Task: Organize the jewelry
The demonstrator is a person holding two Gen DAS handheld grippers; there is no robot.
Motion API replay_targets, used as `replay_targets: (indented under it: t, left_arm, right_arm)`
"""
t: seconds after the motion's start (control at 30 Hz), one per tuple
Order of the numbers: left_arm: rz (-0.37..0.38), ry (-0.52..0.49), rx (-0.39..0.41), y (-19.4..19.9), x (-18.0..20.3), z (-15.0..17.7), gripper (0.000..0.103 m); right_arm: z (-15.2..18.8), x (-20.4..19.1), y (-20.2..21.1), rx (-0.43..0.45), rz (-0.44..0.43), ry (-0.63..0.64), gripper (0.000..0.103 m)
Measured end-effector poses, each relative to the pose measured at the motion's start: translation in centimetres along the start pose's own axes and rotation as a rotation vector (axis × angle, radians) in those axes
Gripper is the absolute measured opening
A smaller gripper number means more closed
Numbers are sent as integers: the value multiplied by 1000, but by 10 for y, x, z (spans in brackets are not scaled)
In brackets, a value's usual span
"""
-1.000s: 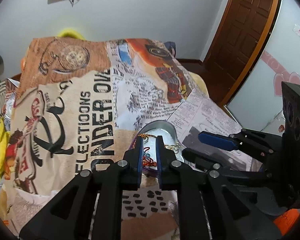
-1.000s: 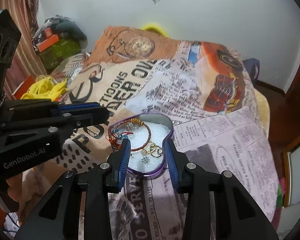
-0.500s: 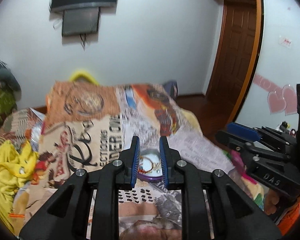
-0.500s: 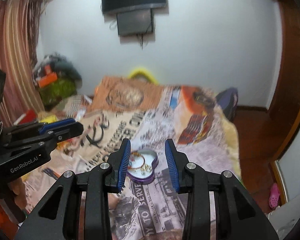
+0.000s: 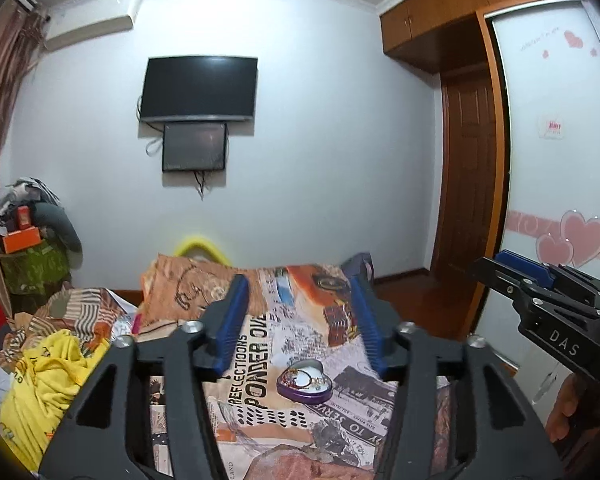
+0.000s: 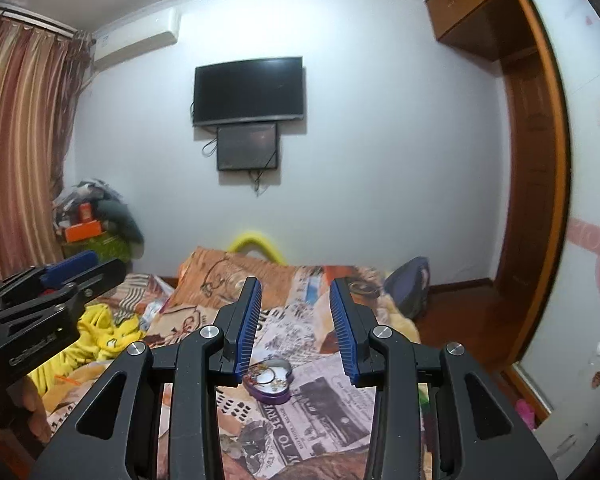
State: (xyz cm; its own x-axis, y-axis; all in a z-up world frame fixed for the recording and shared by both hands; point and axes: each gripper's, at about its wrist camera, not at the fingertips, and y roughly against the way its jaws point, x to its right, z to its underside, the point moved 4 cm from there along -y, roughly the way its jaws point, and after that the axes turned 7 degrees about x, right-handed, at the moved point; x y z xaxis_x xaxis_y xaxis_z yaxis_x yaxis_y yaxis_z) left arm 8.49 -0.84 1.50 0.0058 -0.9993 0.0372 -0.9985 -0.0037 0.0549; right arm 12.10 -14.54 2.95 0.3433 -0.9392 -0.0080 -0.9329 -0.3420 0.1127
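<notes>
- Purple heart-shaped tin (image 5: 305,384) lies open on the printed bedspread (image 5: 268,344); rings and a bangle rest on its white lining
- Left gripper (image 5: 300,320): jaws have just been opening, now wide apart; nothing between them; raised well above the tin
- Right gripper (image 6: 294,326): jaws partly open, empty; likewise held clear of the tin

A heart-shaped tin (image 5: 305,381) holding jewelry (image 5: 300,376) sits on the bed (image 5: 260,344). A television (image 5: 199,89) hangs at twelve o'clock, a door (image 5: 468,184) at two.
</notes>
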Motion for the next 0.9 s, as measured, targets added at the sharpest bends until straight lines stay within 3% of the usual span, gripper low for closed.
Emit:
replay_targets:
  t: [0.07,0.13,0.3,0.4,0.9]
  left_arm:
    - [-4,0,11,5,0,-1,64]
    - [-7,-2,21,10,1,-2,69]
    - [-21,-12,42,15,4,-1,83]
    - [-33,-20,58,22,8,0,86]
    - [-37,-10,62,32,10,-1,87]
  right_arm:
    - [0,-2,4,12,22,2,37]
    - [2,-3,3,20,40,0,52]
    - [0,-2,16,50,81,3,63]
    - [-1,-2,19,61,93,2,79]
    - [7,3,31,72,113,11,81]
